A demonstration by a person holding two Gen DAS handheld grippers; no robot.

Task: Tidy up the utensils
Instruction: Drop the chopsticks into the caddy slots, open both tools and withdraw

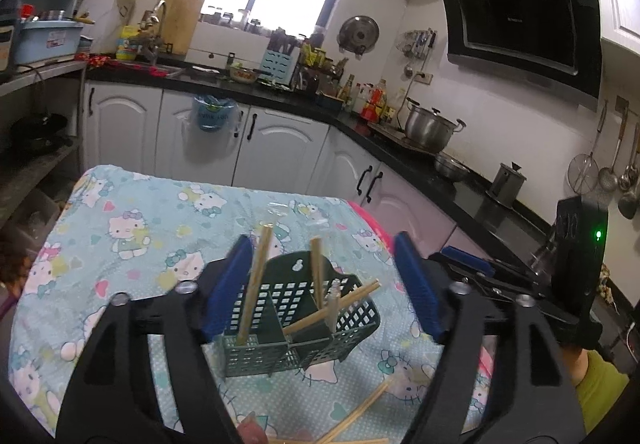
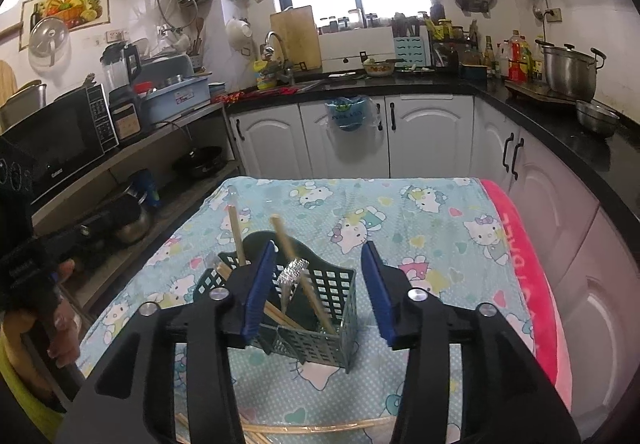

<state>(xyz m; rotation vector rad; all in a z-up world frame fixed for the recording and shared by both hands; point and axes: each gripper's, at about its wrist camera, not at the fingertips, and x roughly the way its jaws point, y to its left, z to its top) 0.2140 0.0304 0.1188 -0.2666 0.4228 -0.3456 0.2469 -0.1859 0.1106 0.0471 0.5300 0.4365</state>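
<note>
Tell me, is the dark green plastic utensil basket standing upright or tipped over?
Upright. The dark green plastic utensil basket sits on its base on the cartoon-cat tablecloth, open top up, wooden chopsticks poking out.

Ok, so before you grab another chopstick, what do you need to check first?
1. Left tool open and holding nothing: ok.
2. Right tool open and holding nothing: ok.
3. Green utensil basket standing upright on the Hello Kitty cloth: ok.
4. Loose chopsticks lying on the cloth in front of the basket, left to pick up: ok.
5. Chopsticks already in the basket all standing straight: not ok, one leans across the rim.
6. Room left in each compartment: cannot tell.
</note>
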